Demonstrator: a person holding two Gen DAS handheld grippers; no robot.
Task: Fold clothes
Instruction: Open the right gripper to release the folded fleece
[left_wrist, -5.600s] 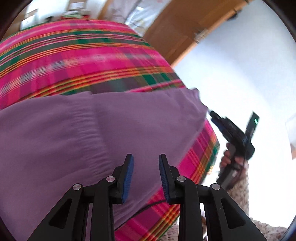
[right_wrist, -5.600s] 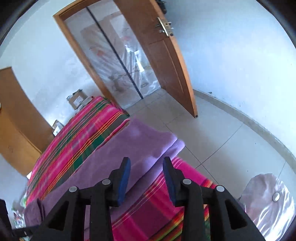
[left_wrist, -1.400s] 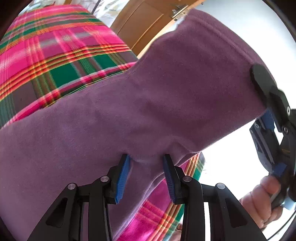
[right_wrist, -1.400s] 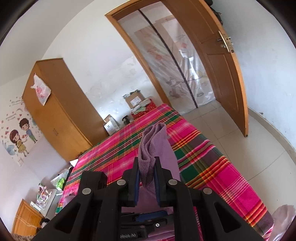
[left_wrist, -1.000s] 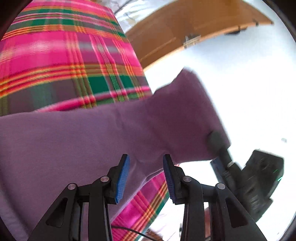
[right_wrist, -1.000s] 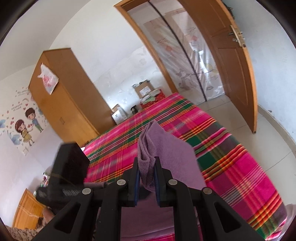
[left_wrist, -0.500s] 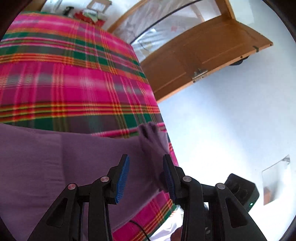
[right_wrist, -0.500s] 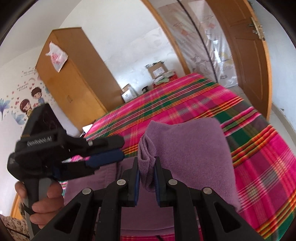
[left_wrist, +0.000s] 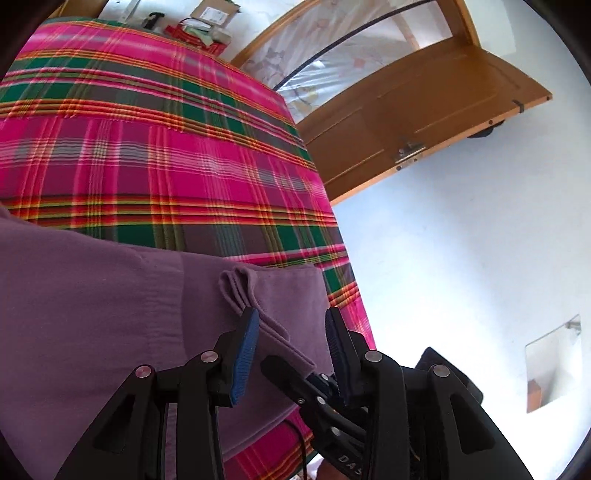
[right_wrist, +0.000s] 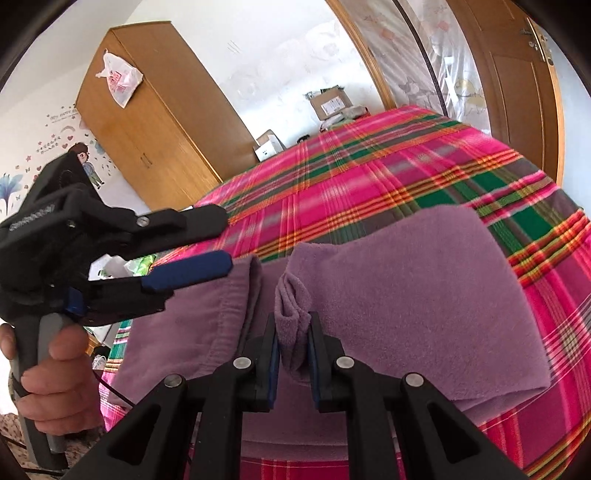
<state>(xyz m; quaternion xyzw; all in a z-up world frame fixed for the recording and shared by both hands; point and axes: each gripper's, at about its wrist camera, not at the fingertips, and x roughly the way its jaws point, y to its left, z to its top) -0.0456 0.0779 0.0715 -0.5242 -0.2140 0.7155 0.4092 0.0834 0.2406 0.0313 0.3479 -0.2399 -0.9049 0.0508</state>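
Right gripper (right_wrist: 291, 354) pinches a bunched corner of the purple garment (right_wrist: 406, 295); left gripper (left_wrist: 291, 354) half open, empty. A slack pinch risks the folded-over corner slipping and skewing the fold.

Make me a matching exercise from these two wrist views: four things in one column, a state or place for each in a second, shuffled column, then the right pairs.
Things:
1. right gripper
2. left gripper
3. plastic bag
4. wooden door

States or places:
A. hanging on the wardrobe
B. standing open by the white wall
C. shut on a bunched fold of the purple garment
D. open, nothing between its pads

Pairs: 1-C, 2-D, 3-A, 4-B
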